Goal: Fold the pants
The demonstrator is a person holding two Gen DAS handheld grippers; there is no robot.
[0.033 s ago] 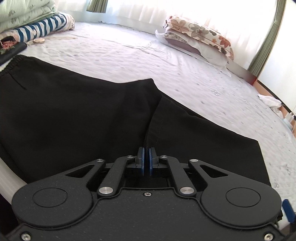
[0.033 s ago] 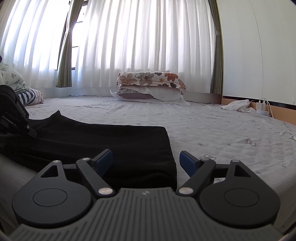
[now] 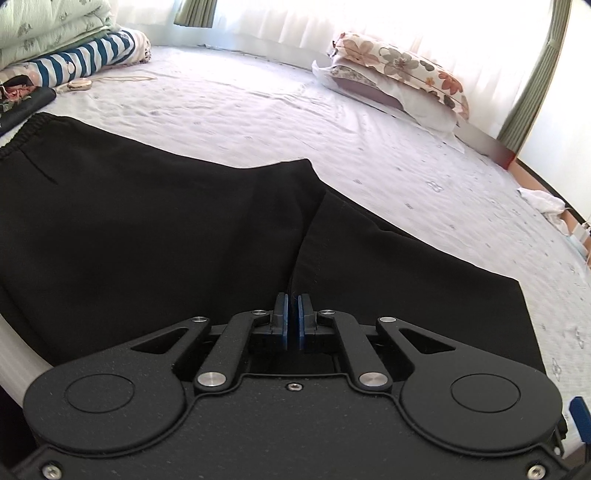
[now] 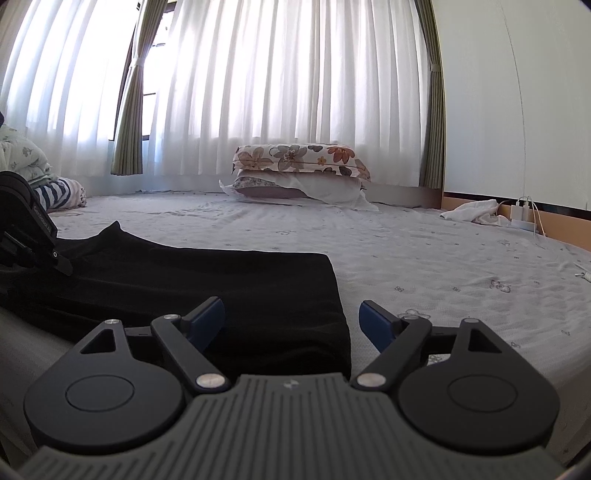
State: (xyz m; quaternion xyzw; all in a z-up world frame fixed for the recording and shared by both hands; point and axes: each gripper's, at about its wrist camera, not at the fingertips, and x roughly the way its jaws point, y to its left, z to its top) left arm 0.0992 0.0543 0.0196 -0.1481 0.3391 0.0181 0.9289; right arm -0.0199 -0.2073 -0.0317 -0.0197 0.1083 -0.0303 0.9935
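Your black pants (image 3: 166, 236) lie flat on the pale quilted bed (image 3: 258, 107), spread across the near half of it. In the left wrist view the elastic waistband sits at the far left, and the leg hem forms a straight edge at the lower right, with bare bed beyond it. A fold line or seam runs from the middle of the cloth down toward your left gripper (image 3: 291, 321).

That left gripper has its blue pads (image 3: 282, 317) pressed nearly together, with a thin dark ridge of the pants' fabric caught between them, right at the near edge of the cloth where the seam comes down.

Your right gripper (image 4: 293, 319) is spread wide, nothing between its blue fingers (image 4: 207, 321). It sits low at the hem end of the pants (image 4: 221, 288): the left finger lies over the black cloth, the right finger over bare bed, and the hem's corner edge runs between them. Whether the fingers touch the cloth, you cannot tell.

From the right wrist view, the bed to the right of the hem is open sheet out to the white cloth (image 4: 472, 212) and charger (image 4: 522, 218) near the wall. Straight ahead, the stacked floral pillows (image 4: 299, 166) sit well apart, under the white curtains (image 4: 288, 81). On the left, the striped bedding (image 3: 88, 55) and a folded quilt (image 3: 48, 26) lie near the waistband end, beside a small round object on a cord (image 3: 79, 84).
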